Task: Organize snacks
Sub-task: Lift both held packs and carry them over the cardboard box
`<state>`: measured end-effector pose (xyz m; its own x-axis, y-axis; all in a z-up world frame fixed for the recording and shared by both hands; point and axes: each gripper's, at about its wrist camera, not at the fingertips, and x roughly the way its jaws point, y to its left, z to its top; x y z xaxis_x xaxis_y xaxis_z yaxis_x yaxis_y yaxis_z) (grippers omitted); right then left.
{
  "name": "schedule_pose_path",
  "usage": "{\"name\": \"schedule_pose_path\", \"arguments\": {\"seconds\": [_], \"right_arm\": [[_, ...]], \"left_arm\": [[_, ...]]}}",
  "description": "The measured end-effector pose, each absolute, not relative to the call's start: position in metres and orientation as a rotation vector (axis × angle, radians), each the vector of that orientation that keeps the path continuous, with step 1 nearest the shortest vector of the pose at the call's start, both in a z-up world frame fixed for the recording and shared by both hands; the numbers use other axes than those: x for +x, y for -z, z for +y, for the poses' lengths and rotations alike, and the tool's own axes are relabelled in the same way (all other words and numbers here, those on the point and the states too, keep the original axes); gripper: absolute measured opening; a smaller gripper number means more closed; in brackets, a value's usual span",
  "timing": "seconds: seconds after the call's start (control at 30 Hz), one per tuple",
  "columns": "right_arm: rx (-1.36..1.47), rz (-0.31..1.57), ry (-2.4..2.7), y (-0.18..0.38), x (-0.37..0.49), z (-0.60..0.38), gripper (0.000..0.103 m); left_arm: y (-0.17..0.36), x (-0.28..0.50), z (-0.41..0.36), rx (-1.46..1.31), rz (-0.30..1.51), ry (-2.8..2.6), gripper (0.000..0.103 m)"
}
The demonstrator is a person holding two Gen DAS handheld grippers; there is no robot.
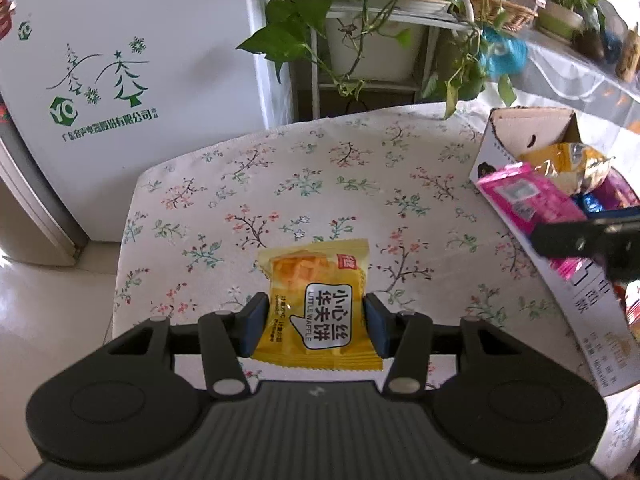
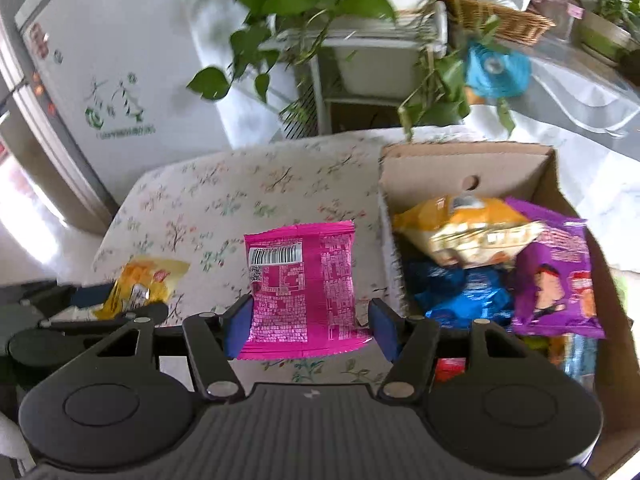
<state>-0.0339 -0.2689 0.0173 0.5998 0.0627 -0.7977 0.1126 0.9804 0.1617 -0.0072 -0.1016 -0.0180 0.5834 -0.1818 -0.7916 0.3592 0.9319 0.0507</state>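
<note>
My left gripper [image 1: 315,322] is shut on a yellow Little Waffle packet [image 1: 316,300] and holds it over the floral tablecloth [image 1: 320,168]. My right gripper [image 2: 307,324] is shut on a pink snack packet [image 2: 302,288], held just left of the cardboard box [image 2: 452,164]. The box holds a yellow chip bag [image 2: 460,228], a purple bag [image 2: 556,276] and blue wrapped snacks [image 2: 464,296]. In the left wrist view the box [image 1: 580,312] stands at the right, with the pink packet [image 1: 528,200] and the right gripper's black finger [image 1: 580,238] over its edge. The waffle packet also shows in the right wrist view [image 2: 140,284].
A white fridge [image 1: 100,80] stands left behind the table. A plant stand with trailing green leaves [image 1: 360,20] stands behind the table's far edge. A wicker basket [image 2: 500,16] and potted plants sit on a ledge at the upper right.
</note>
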Motion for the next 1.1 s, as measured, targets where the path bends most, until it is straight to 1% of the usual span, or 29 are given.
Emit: {"name": "schedule_pose_path", "arguments": {"seconds": [0.23,0.53,0.9,1.0,1.1], "right_arm": [[0.246,0.883,0.078,-0.030,-0.046,-0.296,0.068],[0.314,0.862,0.166,-0.035,-0.065,-0.335,0.068],[0.440,0.831,0.285,-0.037,-0.094,-0.385,0.068],[0.458,0.832,0.290,-0.037,-0.098,-0.389,0.068],[0.461,0.829,0.285,-0.038,-0.102,-0.390,0.068]], "left_arm": [[0.003,-0.017,-0.126,0.210,0.879,0.362,0.050],[-0.028,-0.027,-0.179,0.204,0.846,0.479,0.051],[-0.039,-0.045,-0.241,0.214,0.841,0.579,0.049],[-0.040,-0.048,-0.245,0.208,0.851,0.607,0.049],[-0.034,-0.052,-0.233,0.247,0.873,0.602,0.050]]}}
